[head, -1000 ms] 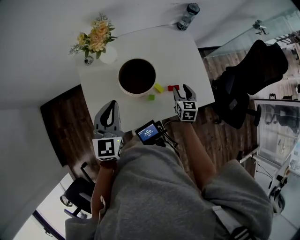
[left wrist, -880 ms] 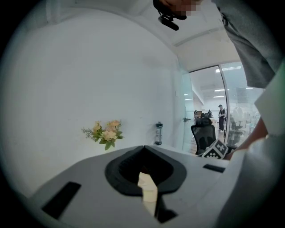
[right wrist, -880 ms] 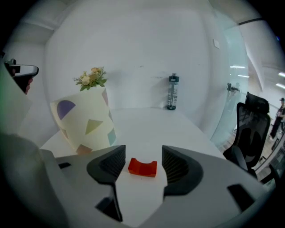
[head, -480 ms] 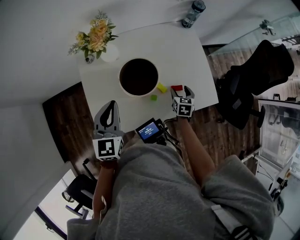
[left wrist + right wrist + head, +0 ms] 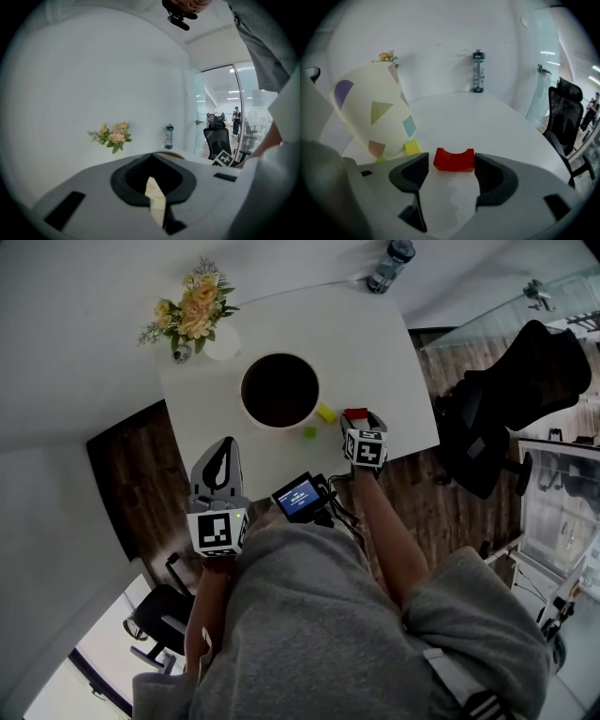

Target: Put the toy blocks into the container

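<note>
A red block with an arched notch (image 5: 454, 159) (image 5: 355, 413) lies on the white table (image 5: 375, 343). My right gripper (image 5: 451, 162) (image 5: 361, 421) points down at it, open. Its jaws have just been opening, and the block sits between their tips, ungripped. A yellow block (image 5: 412, 147) (image 5: 325, 413) and a small green block (image 5: 381, 160) (image 5: 308, 432) lie beside the container (image 5: 375, 112) (image 5: 279, 427), a round cream tub with pastel shapes and a dark inside. My left gripper (image 5: 223, 444) (image 5: 152, 155) hangs shut and holds nothing, off the table's near edge.
A vase of flowers (image 5: 192, 320) stands at the table's far left and a bottle (image 5: 391, 263) at its far right corner. A black office chair (image 5: 511, 399) is to the right of the table. A small screen (image 5: 300, 498) sits at the person's chest.
My right gripper has sunk toward the table and tipped downward, and its jaws have widened around the red block. The left gripper has stayed where it was.
</note>
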{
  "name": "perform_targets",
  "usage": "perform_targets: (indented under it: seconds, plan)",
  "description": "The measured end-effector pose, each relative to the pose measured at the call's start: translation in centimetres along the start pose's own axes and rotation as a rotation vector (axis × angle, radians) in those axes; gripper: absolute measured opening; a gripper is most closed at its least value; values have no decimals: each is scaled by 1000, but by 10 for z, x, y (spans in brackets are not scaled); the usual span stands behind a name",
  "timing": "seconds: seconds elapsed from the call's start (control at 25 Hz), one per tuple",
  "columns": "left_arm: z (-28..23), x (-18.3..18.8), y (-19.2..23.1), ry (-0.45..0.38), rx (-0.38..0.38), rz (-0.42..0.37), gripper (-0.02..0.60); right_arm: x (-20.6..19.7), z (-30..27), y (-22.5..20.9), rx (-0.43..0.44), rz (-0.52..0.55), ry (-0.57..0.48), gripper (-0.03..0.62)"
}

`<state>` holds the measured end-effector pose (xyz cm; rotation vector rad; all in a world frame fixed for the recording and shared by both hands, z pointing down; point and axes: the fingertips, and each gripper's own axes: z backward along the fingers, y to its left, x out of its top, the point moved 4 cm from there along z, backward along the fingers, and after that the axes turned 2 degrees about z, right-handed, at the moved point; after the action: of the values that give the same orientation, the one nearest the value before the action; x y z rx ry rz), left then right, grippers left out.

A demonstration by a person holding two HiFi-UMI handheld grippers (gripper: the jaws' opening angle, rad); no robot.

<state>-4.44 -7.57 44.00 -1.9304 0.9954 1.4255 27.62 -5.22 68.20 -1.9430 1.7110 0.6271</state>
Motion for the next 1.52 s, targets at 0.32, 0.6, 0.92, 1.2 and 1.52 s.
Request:
perform_targets:
  seconds: [0.32, 0.6, 0.92, 1.2, 1.52]
  plan:
    - [-2, 0, -1, -1, -8, 8, 8, 0, -2, -4, -1, 27, 14, 267]
    - [0, -2, -1, -12, -6, 19, 8, 17, 11, -1, 17, 60, -27, 267]
    - [-8, 4, -6, -38, -30, 42, 8, 58, 46, 13, 83, 158, -140, 266]
    - [-17, 12, -9, -74, -46, 52, 8, 62, 67, 38, 155, 294, -164, 267]
    - [-11, 15, -14, -89, -43, 62, 8, 77, 79, 44, 172, 286, -211, 265]
